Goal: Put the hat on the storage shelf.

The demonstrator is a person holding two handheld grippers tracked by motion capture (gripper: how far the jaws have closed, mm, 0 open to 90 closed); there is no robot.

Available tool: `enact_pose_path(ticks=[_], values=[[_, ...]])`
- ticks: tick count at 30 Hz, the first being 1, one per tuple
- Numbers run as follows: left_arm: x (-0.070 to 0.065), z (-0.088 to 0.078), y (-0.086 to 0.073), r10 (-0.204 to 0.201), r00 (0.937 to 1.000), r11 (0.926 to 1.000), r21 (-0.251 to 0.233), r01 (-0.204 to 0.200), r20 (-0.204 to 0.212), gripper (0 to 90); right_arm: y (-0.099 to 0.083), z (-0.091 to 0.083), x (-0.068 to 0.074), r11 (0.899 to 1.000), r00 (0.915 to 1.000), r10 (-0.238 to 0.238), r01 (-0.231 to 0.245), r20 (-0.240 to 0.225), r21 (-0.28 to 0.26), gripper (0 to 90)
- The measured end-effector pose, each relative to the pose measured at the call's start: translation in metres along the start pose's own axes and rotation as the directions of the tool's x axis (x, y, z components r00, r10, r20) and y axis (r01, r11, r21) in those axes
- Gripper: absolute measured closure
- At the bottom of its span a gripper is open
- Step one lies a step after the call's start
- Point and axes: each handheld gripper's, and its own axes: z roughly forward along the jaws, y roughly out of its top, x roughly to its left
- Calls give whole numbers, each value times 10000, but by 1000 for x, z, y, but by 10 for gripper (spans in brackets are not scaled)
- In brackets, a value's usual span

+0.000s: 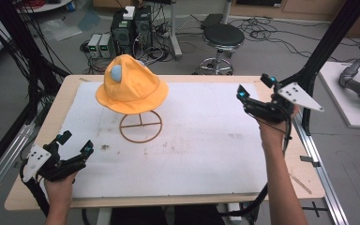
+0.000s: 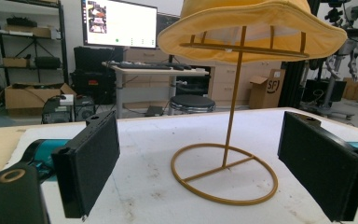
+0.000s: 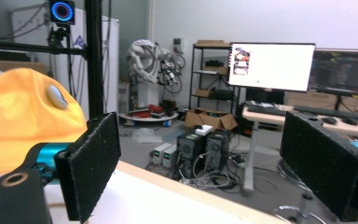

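**Orange hat sits on its wire stand, both grippers open and clear of it**

Orange-yellow fabric bucket hat point(image 1: 131, 84) with a pale blue round patch on its crown rests on top of a thin brass-coloured wire stand point(image 1: 140, 125) that has a ring base and a single upright post. Stand is on the white sheet point(image 1: 201, 140) covering the light wooden table point(image 1: 42, 136), toward the far left part of the sheet. Hat brim overhangs the ring base; hat sits level on the stand's top frame.

Left gripper point(image 1: 75, 146) hovers at the near left corner of the table, held in the person's left hand, well apart from the stand. Jaws stand wide apart, nothing between them. In the left gripper view the stand point(image 2: 226, 172) and hat point(image 2: 251, 28) show beyond the gap between the black pads, not touching them.

Right gripper point(image 1: 253, 91) is at the far right edge of the table, held in the right hand, well apart from the hat. Jaws apart, nothing in them. In the right gripper view the hat point(image 3: 23, 116) shows at the left edge, behind the left pad; room background between the pads.
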Motion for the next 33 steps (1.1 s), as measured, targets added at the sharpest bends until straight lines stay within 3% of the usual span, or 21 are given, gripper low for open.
enact_pose_path(ticks=[6,12,16,19,23,33], values=[[-4,1,1,43,10000,10000,-60,-43,37,131,-25,-42,-23,9998,9997,157,-155,174,-145,121],[-5,2,0,76,10000,10000,-2,-76,36,131,-58,-64,-27,9998,9996,164,-167,245,107,121],[-5,2,-1,45,10000,10000,-30,-45,37,131,-80,-71,-27,9988,9983,440,-449,393,207,121],[-4,3,-1,-17,10000,10000,-26,17,31,131,-95,-72,-28,9980,9980,264,-296,572,563,121],[-5,6,-3,52,10000,10000,76,-52,78,131,-108,-78,-27,9983,9960,337,-375,824,447,121],[-6,7,-4,85,9999,9999,103,-86,95,131,-119,-84,-25,9973,9959,209,-270,881,689,121]])
